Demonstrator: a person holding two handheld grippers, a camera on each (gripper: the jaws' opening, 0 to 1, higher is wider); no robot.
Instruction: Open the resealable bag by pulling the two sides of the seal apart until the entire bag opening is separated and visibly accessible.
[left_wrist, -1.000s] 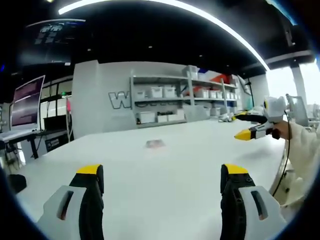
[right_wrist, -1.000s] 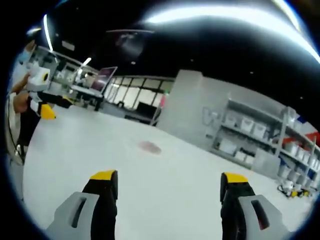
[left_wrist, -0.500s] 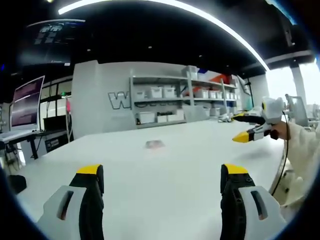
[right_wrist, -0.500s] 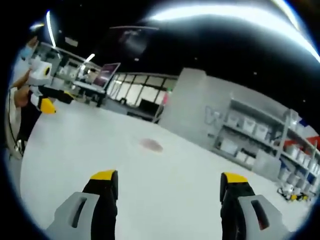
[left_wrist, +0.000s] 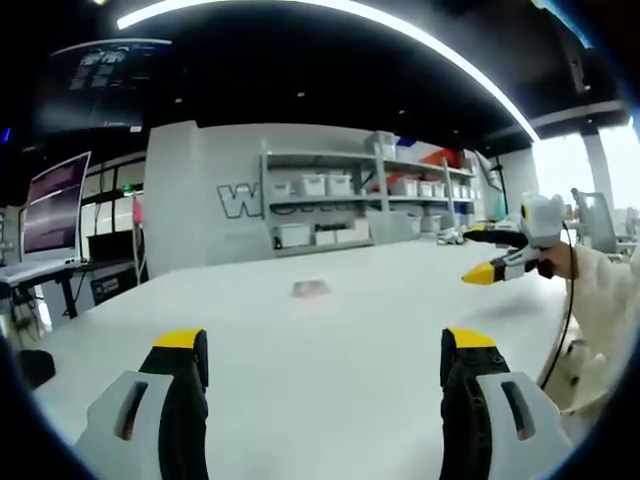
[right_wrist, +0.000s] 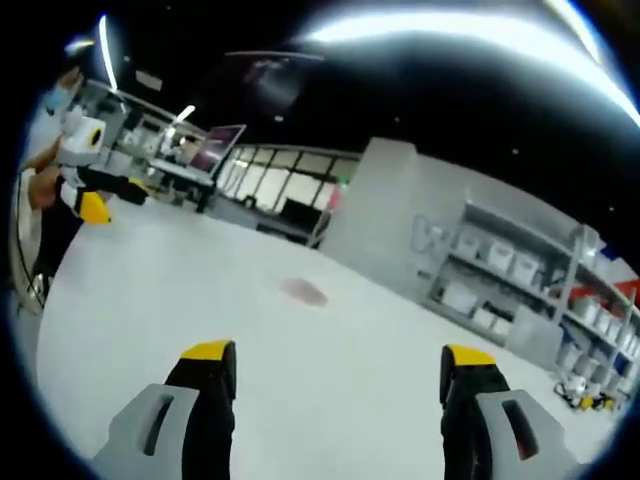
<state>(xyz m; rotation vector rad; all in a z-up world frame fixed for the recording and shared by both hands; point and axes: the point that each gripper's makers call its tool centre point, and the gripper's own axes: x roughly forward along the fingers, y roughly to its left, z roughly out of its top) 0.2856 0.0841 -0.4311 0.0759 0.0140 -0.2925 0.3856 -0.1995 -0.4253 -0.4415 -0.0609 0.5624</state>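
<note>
On the back wall you can read one large "W" — the letters after it are hidden behind the shelving, where white bins sit in rows too small to count. One resealable bag lies flat on the white surface, well ahead of both tools; it is a small pinkish blur, its seal impossible to make out. Your left tongs are spread wide, holding nothing. Your right tongs are likewise spread and empty — the bag lies beyond them too. Two monitors stand at the left.
</note>
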